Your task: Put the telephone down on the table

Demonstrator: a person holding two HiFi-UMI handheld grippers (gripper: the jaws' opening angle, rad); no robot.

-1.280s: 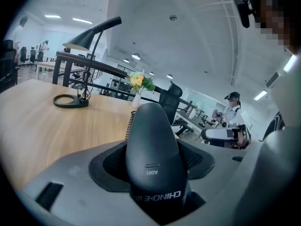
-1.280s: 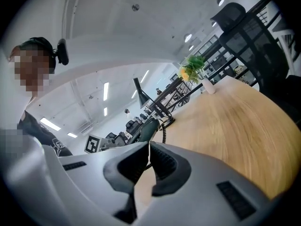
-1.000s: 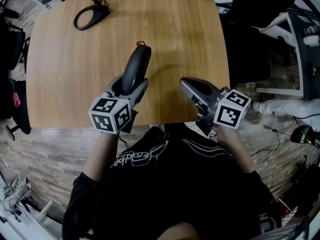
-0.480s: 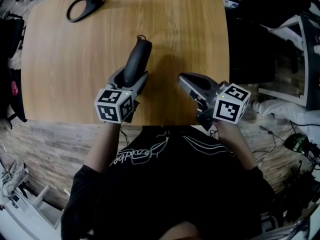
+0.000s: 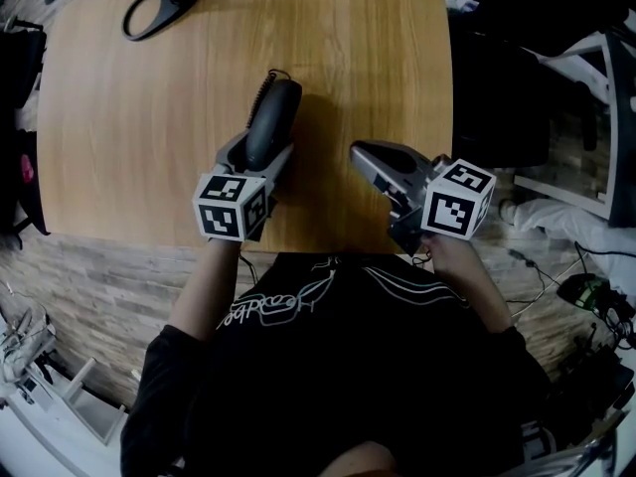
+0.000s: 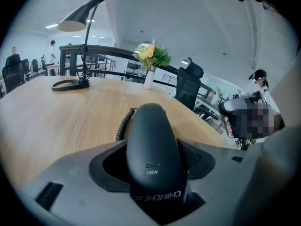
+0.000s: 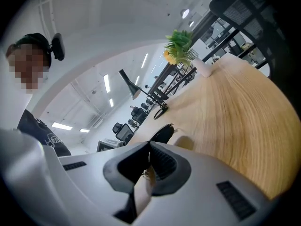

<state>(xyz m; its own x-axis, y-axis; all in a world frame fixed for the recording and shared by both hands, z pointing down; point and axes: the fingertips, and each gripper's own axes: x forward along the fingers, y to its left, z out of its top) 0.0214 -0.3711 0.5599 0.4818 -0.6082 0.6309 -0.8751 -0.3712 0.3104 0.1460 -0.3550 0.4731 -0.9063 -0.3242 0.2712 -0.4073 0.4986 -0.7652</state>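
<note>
Left gripper (image 5: 258,155) clamped the telephone (image 5: 274,115) by the table's (image 5: 378,58) near edge, right gripper (image 5: 364,157) sat closed and empty, so I'd lower it flat, then release.

Black telephone (image 5: 270,122), light wood-grain table (image 5: 149,117)

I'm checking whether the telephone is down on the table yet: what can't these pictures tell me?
- Contact between telephone and table: the head view looks from above; in the left gripper view it hides its own underside.
- Cord: mostly behind the telephone, left gripper view.
- Lamp: cut by the head view's top edge.
</note>
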